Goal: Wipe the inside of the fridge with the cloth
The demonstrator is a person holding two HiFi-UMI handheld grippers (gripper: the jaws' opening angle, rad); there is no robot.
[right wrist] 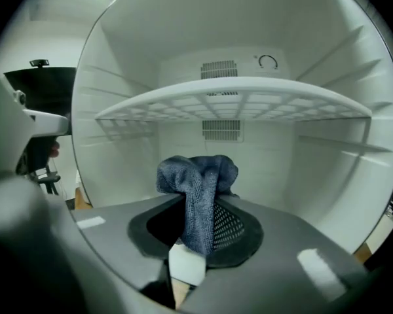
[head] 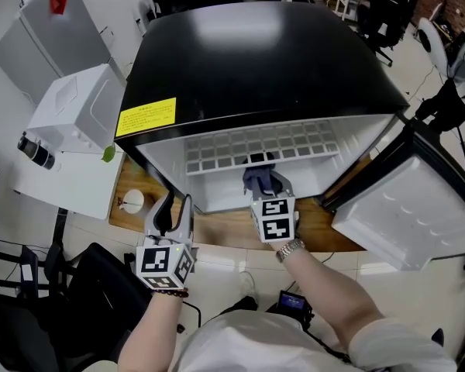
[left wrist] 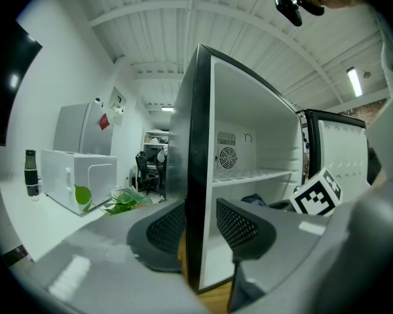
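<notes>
Inside the fridge (head: 263, 60) mouth, just below the shelf (right wrist: 236, 100): pinching the bunched cloth (right wrist: 200, 175) in the right gripper (right wrist: 195, 227), apparently clear of every surface, wiping not yet begun. Straddling the side wall (left wrist: 200, 142) with the spread jaws of the left gripper (left wrist: 200, 224). Next, needing to press the cloth flat against an inner surface.

Fridge (head: 263, 60): shiny black outside, white inside. Sticker (head: 146, 117) on top: yellow. Shelf (right wrist: 236, 100): white, grid of squares. Cloth (right wrist: 200, 195): blue-grey, fine woven lines. Left gripper (left wrist: 195, 227), right gripper (right wrist: 195, 224): grey, black pads with dotted mesh; cube on each white with black squares. Board (head: 217, 227) under fridge: brown wood. Leaf (left wrist: 82, 195): green. Tag (head: 57, 2): red. Watch (head: 290, 249): silver. Bottle (left wrist: 31, 182): black.
</notes>
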